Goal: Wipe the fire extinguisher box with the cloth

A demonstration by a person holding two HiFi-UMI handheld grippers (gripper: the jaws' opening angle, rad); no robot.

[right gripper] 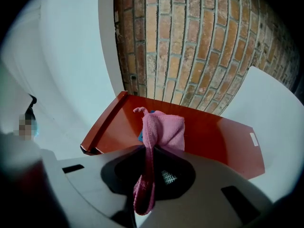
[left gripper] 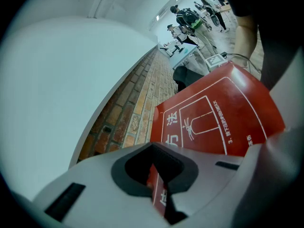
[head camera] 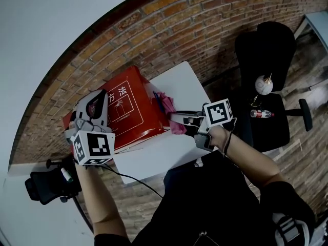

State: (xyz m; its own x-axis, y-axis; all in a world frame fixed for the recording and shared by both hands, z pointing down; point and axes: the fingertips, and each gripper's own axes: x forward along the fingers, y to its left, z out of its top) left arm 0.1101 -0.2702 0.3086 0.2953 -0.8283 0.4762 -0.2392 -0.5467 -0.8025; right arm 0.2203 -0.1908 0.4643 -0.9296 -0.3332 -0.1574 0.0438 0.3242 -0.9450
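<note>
Red fire extinguisher box [head camera: 130,109] sits on the white table [head camera: 182,81], next to the brick wall [head camera: 205,24], printed face up toward the head view. Pink cloth [head camera: 165,104] is bunched against the box's right end, touching the red panel. Right gripper [head camera: 175,118] has its jaws pinched on a fold of the cloth. Left gripper [head camera: 95,106] is at the box's left end, jaws fully closed on a thin red edge of the box. A black chair [head camera: 266,50] stands right of the table, bottle [head camera: 261,114] on its seat.
</note>
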